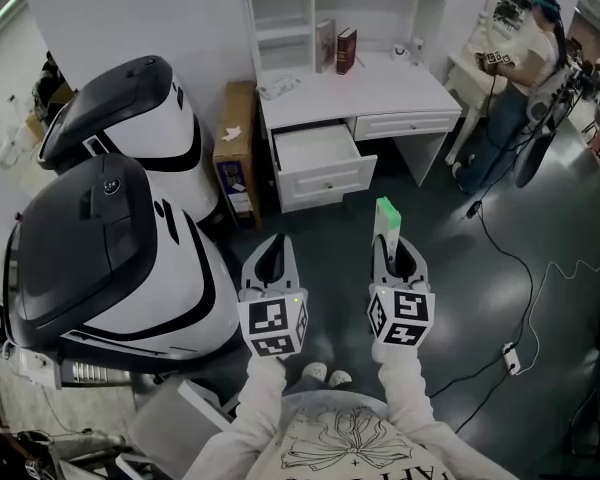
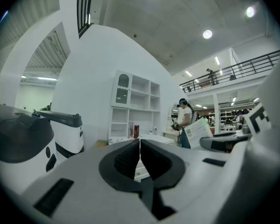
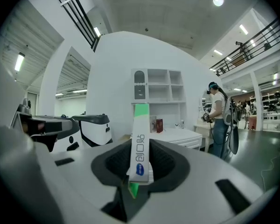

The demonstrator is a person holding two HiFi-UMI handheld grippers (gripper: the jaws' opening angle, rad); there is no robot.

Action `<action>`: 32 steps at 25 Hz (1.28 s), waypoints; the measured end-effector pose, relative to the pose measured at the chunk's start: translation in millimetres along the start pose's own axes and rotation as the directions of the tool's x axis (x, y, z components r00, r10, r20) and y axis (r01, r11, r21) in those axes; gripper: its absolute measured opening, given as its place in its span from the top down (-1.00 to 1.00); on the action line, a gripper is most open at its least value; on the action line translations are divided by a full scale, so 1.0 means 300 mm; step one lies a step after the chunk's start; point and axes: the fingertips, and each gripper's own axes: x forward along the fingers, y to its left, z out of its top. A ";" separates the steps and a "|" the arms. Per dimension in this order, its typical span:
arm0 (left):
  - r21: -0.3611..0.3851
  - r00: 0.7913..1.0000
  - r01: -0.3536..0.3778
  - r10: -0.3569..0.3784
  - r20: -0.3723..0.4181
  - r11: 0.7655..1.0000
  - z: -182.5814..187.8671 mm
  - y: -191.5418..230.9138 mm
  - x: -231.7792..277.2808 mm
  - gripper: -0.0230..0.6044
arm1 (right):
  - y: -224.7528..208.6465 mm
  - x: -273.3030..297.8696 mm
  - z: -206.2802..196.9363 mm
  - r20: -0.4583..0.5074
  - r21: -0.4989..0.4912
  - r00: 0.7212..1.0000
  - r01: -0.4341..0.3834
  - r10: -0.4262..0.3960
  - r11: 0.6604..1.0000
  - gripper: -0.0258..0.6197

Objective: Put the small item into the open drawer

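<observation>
1. We find the left gripper point(image 1: 272, 251) with its jaws pressed together, only a hairline slit between the ribbed pads and nothing caught there. It is held roughly level above the dark floor point(image 1: 480, 298).
2. The right gripper point(image 1: 396, 253) is pinching the small item point(image 3: 140, 143), a slim white packet with a green far end and a blue oval mark on its side. The packet stands on edge between the pads and projects forward past the jaw tips.
3. The open drawer point(image 1: 328, 180) is the left one of the white desk point(image 1: 380, 93), pulled out toward the person. The packet is well apart from it, with bare floor between.
4. Both grippers sit side by side in front of the person's torso, pointing toward the desk.
5. Two books point(image 1: 346, 50) stand upright on the desk under its shelves.
6. Two large white-and-black machines point(image 1: 130, 258) occupy the left side.
7. A second person point(image 1: 515, 78) stands at a dressing table at far right.
</observation>
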 end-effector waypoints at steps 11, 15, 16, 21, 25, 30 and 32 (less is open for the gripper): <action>-0.003 1.000 0.008 -0.008 -0.018 1.000 -0.023 0.125 0.081 0.90 | 0.069 0.102 -0.038 -0.023 0.018 1.000 0.018 -0.018 1.000 0.63; -0.005 1.000 0.009 -0.009 -0.025 1.000 -0.026 0.155 0.134 0.90 | 0.075 0.172 -0.032 -0.029 0.019 0.999 0.017 -0.016 1.000 0.63; -0.007 1.000 0.007 -0.008 -0.026 1.000 -0.029 0.163 0.150 0.90 | 0.077 0.192 -0.033 -0.031 0.020 0.999 0.014 -0.014 1.000 0.63; -0.012 0.999 -0.015 0.015 -0.031 1.000 -0.034 0.198 0.269 0.90 | 0.056 0.330 -0.030 -0.036 0.019 0.999 -0.011 0.011 1.000 0.63; -0.018 0.998 -0.051 0.051 -0.041 0.999 -0.037 0.228 0.410 0.90 | 0.017 0.496 -0.014 -0.044 0.018 0.998 -0.043 0.044 0.999 0.63; -0.021 0.996 -0.089 0.088 -0.032 0.996 0.016 0.271 0.638 0.90 | -0.036 0.733 0.065 -0.032 -0.001 0.996 -0.088 0.087 0.996 0.63; -0.017 0.994 -0.103 0.103 -0.025 0.995 0.047 0.288 0.727 0.90 | -0.066 0.828 0.110 -0.021 -0.008 0.994 -0.103 0.103 0.995 0.63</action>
